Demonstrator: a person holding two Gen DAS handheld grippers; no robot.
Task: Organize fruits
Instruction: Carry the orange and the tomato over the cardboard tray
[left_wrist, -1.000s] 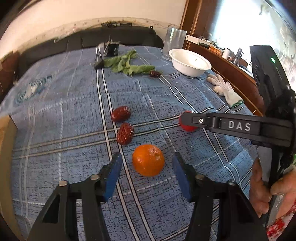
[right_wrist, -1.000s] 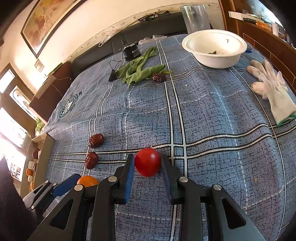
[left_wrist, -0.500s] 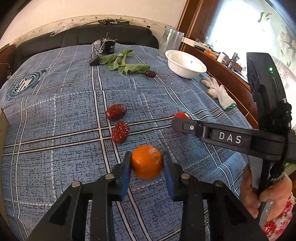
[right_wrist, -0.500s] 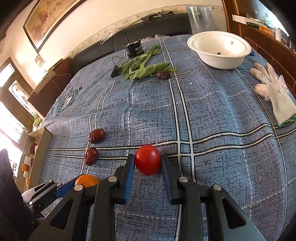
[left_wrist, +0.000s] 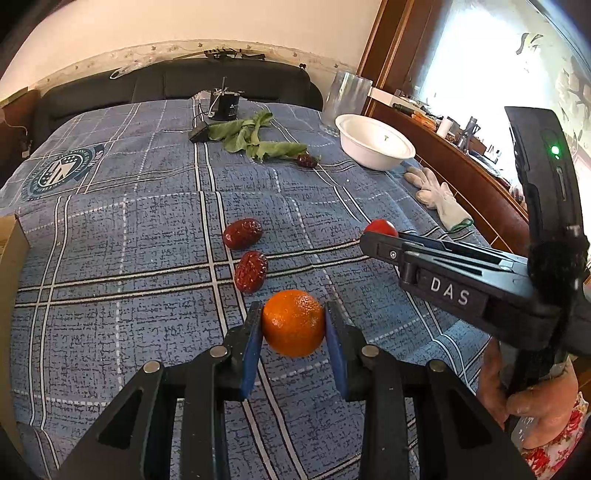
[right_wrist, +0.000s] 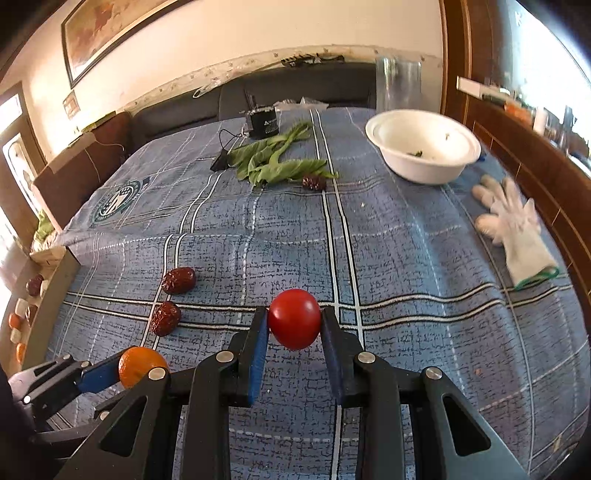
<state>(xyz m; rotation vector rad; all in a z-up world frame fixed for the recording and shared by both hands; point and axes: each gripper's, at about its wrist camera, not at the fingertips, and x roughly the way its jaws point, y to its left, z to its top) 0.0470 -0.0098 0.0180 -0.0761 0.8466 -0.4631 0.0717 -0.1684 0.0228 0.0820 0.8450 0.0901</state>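
Observation:
My left gripper (left_wrist: 293, 325) is shut on an orange (left_wrist: 293, 323), its blue pads pressing both sides just above the blue plaid cloth. My right gripper (right_wrist: 294, 321) is shut on a red tomato (right_wrist: 294, 318); in the left wrist view it reaches in from the right with the tomato (left_wrist: 380, 226) at its tip. In the right wrist view the orange (right_wrist: 138, 365) shows at lower left in the left gripper. Two red dates (left_wrist: 243, 233) (left_wrist: 251, 271) lie just beyond the orange. A third date (left_wrist: 306, 160) rests by the green leaves.
A white bowl (right_wrist: 423, 147) stands at the far right, with a white glove (right_wrist: 515, 229) nearer along the table's right edge. Green leaves (right_wrist: 277, 164), a black device (right_wrist: 264, 125) and a clear jug (right_wrist: 397, 86) sit at the back. A tray (right_wrist: 51, 291) holding more fruit lies off the left edge.
The left gripper's jaws closed from wide apart onto the orange and lifted it slightly. The right gripper kept hold of the tomato and tilted upward, lifting the tomato.

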